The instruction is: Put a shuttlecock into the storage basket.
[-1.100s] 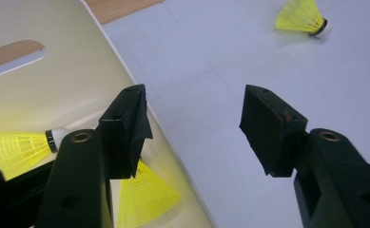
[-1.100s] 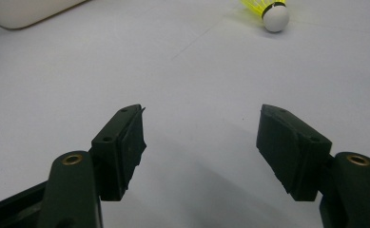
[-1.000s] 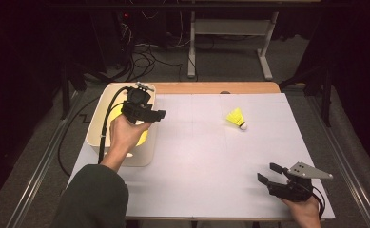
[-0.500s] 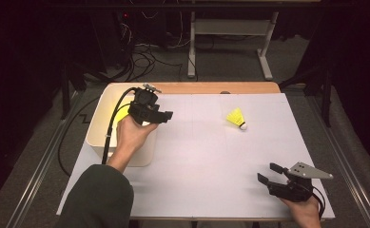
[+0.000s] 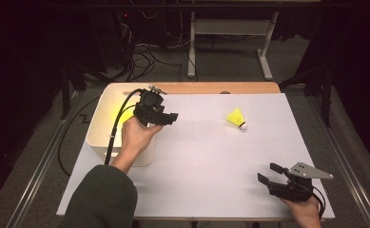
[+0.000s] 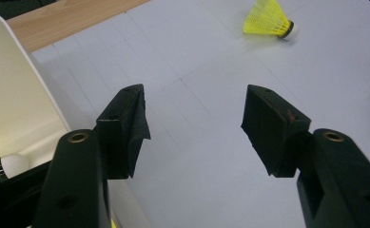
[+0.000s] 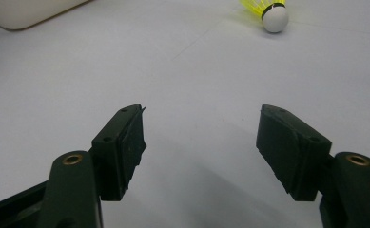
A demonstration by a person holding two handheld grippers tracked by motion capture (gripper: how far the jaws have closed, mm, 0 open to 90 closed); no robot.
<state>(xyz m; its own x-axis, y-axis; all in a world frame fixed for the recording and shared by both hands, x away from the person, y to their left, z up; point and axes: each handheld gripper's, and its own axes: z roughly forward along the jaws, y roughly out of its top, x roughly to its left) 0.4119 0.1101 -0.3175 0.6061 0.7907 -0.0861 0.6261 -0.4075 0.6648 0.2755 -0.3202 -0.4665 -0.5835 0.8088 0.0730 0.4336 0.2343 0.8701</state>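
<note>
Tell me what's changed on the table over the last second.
The left gripper has drifted from over the white plastic bin toward the table's middle, jaws open and empty. The yellow shuttlecock on the table and the open right gripper stayed put.

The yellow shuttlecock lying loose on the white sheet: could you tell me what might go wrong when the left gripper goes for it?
The shuttlecock lies on its side, so it may roll away from a clumsy touch. Its thin skirt could crush under the left gripper's open jaws. That gripper hangs at the white bin's rim, and its trailing cable could snag there. The bin already holds another shuttlecock.
</note>
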